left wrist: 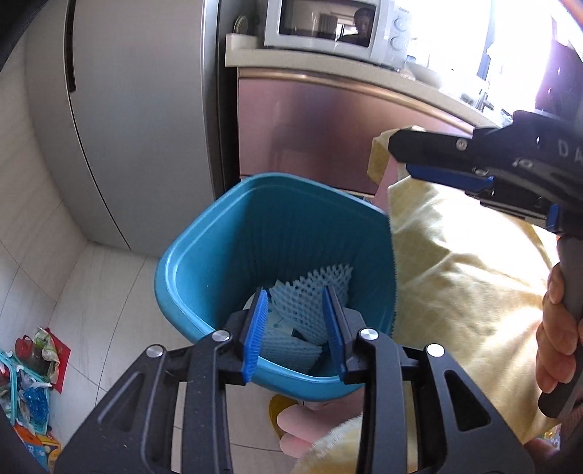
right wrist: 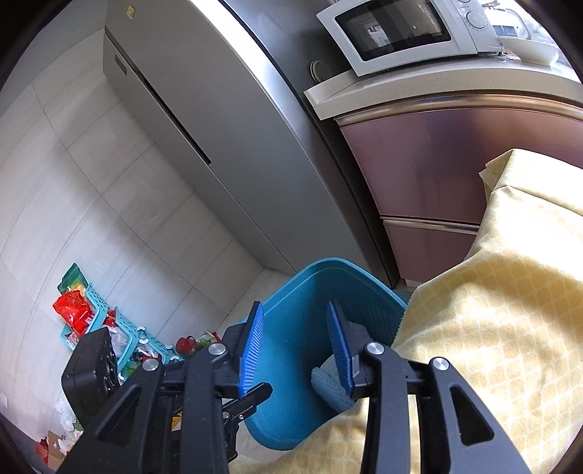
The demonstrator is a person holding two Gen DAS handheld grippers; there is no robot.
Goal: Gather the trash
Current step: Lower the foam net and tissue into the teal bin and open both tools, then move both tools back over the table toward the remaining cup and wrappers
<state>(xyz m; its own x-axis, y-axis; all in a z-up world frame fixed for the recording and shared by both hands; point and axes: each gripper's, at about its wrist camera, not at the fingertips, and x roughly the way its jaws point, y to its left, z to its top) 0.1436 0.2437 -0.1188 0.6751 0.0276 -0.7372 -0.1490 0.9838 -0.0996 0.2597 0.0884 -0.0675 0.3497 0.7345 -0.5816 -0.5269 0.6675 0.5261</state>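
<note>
Beside the yellow cloth's point(left wrist: 455, 277) edge, blue bin point(left wrist: 204, 262) mouth, unobstructed.

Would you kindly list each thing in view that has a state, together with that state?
Left tool: open, empty, above the bin.
Right tool: open, empty, above the bin.
Blue bin: upright, no lid, foam netting inside.
Microwave: door closed.
Fridge: doors closed.
Cabinet drawers: closed.
</note>
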